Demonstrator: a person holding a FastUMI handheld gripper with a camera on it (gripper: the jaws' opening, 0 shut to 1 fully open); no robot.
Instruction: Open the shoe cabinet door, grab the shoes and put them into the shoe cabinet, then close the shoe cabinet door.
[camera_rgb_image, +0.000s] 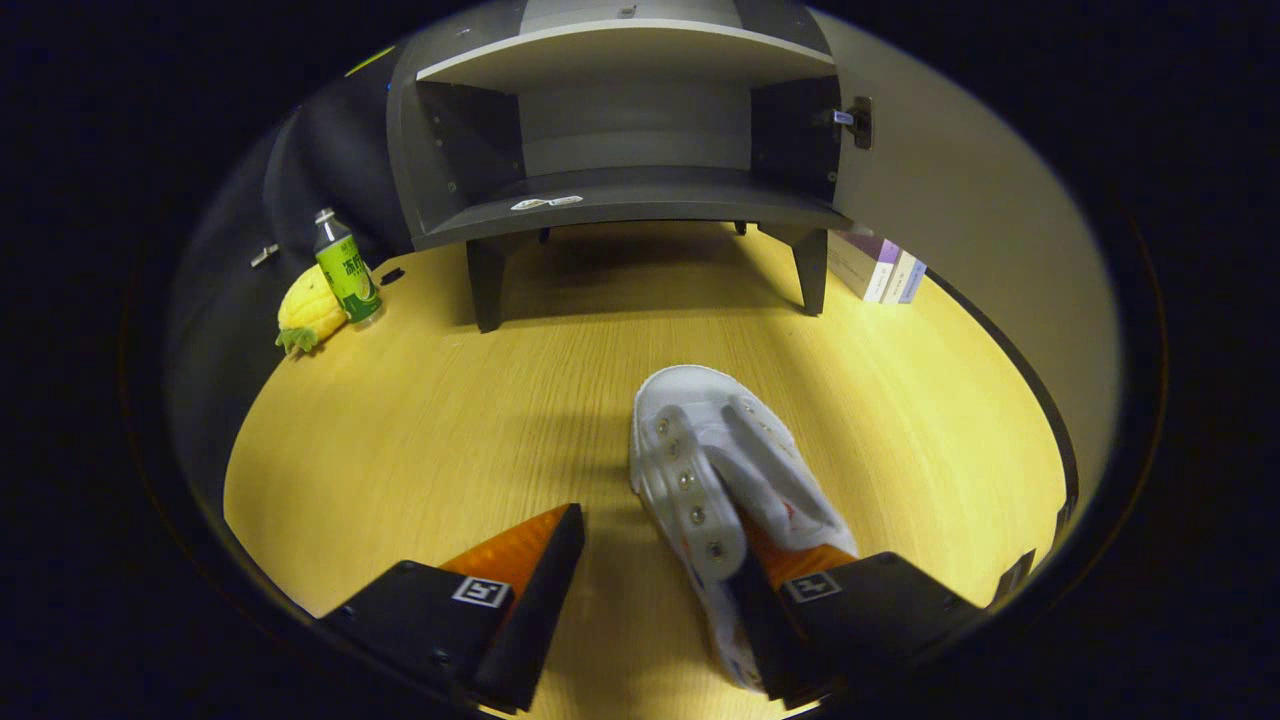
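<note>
Tongs (660, 560) spread wide open over the wooden worktop (420, 430), gripping nothing. White shoe (715, 460) lies on the worktop with its toe pointing toward the cabinet, heel end down by the right finger (800, 610). That finger's tip sits inside the shoe's opening, or right over it, can't tell which; the shoe's left side wall with the eyelets falls in the gap between the fingers. Left finger (520, 590) well apart from the shoe, bare worktop under it.

Shoe cabinet (630, 190) stands beyond the shoe on short legs, door (960, 220) swung open to the right with a hinge showing at its inner edge, lower compartment open, a shelf above it. Green-label bottle (347, 268) upright left of the cabinet, yellow pineapple toy (308, 312) touching it. Couple of boxes (878, 266) stand by the cabinet's right leg, against the open door
</note>
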